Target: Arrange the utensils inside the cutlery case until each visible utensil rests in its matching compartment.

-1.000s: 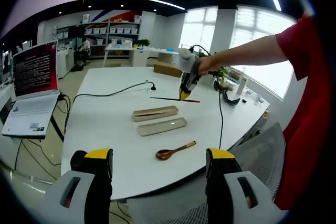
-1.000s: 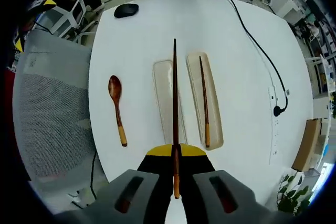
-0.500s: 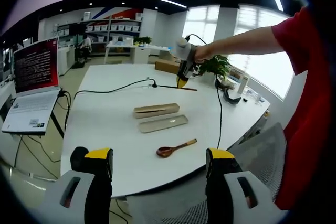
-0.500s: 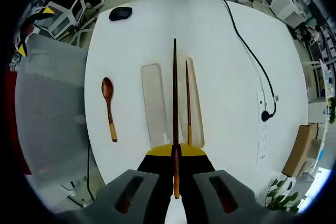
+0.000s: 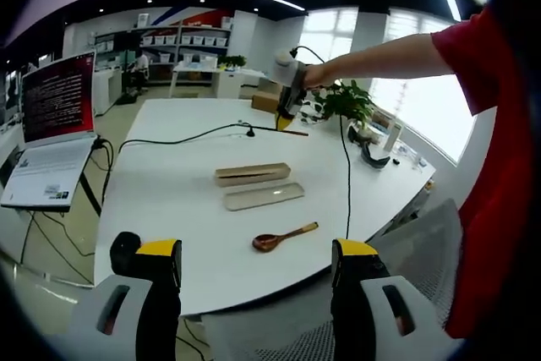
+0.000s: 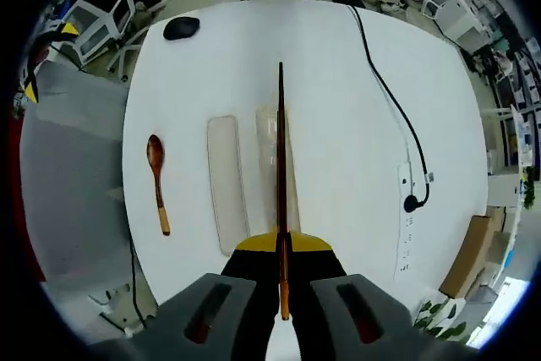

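Above case, claw grips chopstick.

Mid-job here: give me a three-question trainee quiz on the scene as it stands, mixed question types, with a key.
1. True or false: the right gripper is shut on a chopstick.
2. Multiple choice: the wooden spoon lies
A. inside the case base
B. on the case lid
C. on the bare table, beside the lid
3. Fill in: the left gripper holds ____.

Key: 1 true. 2 C. 3 nothing; its jaws stand open over the near table edge.
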Demonstrator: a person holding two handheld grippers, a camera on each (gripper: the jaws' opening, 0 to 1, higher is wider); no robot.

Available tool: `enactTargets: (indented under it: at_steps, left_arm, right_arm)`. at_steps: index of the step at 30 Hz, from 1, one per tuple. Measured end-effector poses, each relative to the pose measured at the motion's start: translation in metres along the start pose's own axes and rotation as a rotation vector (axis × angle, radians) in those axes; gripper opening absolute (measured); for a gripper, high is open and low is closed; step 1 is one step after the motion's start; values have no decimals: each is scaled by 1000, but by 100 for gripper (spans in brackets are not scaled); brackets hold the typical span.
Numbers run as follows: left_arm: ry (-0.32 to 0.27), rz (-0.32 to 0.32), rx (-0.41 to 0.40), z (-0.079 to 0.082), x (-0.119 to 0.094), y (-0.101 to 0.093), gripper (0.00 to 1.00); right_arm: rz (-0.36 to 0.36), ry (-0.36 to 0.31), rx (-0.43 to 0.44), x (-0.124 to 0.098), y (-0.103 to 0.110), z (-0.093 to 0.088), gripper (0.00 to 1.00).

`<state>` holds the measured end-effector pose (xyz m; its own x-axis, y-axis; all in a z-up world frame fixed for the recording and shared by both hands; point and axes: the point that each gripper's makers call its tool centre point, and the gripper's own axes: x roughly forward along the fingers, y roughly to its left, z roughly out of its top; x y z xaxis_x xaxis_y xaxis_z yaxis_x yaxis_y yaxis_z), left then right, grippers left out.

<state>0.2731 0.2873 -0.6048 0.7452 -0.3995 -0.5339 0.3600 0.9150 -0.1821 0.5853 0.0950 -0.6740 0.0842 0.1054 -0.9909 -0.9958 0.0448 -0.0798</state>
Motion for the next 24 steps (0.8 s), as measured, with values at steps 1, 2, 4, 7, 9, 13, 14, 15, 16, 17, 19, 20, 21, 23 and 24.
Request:
enactTargets:
  at_steps: [1,2,4,7,9,13,14,15,16,17,19,20,21,23,24]
  left_arm:
    - [1,-1,-2,0,0,0,74]
    - [3,-2,-3,-1,1,1,74]
    - [21,0,-5,-5,3,3,74]
    - [14,2,-18,-4,4,4,74]
    - [9,4,-25,-2,4,5,74]
    - [15,10,-24,-2,3,8,74]
    - [13,13,-27,-1,3,9,74]
    - [11,16,-31,-1,3,10,75]
    - [11,21,-37,-1,2,12,75]
    - [6,28,-41,-1,2,14,75]
    - [-9,36,-47,1,1,15,75]
    - [-15,38,-51,2,0,15,75]
    - [-24,36,-56,3,0,14,75]
    - [-29,30,-65,3,-1,12,75]
    - [-32,31,-65,3,-1,12,75]
  right_arm:
    - [3,2,-2,2,-2,2,0]
    - [6,1,-2,3,-4,3,0]
    - [8,-2,2,4,-8,6,0]
    - [13,-9,14,8,-15,9,0]
    - [20,-11,18,13,-16,11,0]
    - [26,-5,5,27,-21,12,0]
    - [27,-5,5,30,-22,12,0]
    - [32,-8,7,34,-23,12,0]
    - [36,-9,7,39,-23,12,0]
    - [35,-11,5,43,-24,12,0]
    - [39,-11,2,50,-22,13,0]
    - [39,-16,6,55,-24,14,0]
    - [40,-18,12,57,-24,14,0]
    - [46,-28,25,66,-23,15,0]
    - [49,-30,31,71,-22,16,0]
